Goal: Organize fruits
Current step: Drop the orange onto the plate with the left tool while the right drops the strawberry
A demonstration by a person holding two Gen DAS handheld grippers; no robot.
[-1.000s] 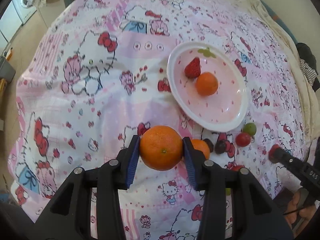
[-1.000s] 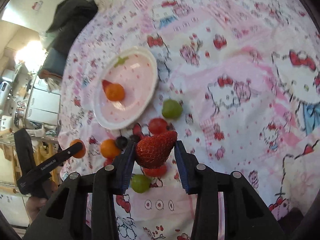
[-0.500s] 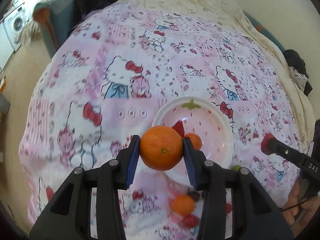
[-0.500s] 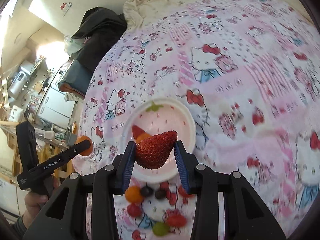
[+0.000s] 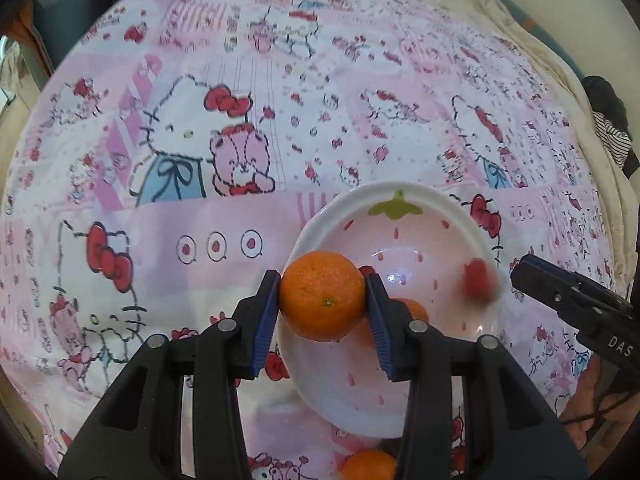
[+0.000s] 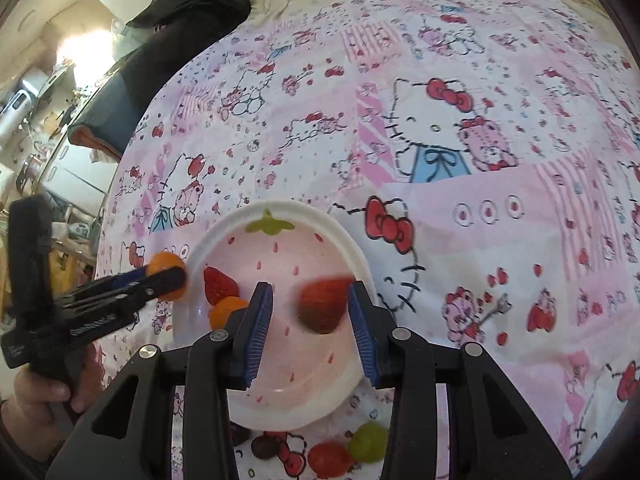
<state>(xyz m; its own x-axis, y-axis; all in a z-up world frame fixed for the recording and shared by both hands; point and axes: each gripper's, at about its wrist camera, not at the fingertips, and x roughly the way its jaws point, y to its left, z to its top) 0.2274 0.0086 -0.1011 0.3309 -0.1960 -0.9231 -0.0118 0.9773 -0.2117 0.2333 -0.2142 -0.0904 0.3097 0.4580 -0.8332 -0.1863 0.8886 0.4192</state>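
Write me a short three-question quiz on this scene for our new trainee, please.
1. What does the left gripper hold between its pads?
2. True or false: the plate has nothing in it.
3. Which lies on the cloth outside the plate, by its near edge in the right wrist view? A) a banana B) a green grape C) a lemon

Key
1. A big orange, clamped on both sides.
2. False: a strawberry and a small orange lie in it.
3. B.
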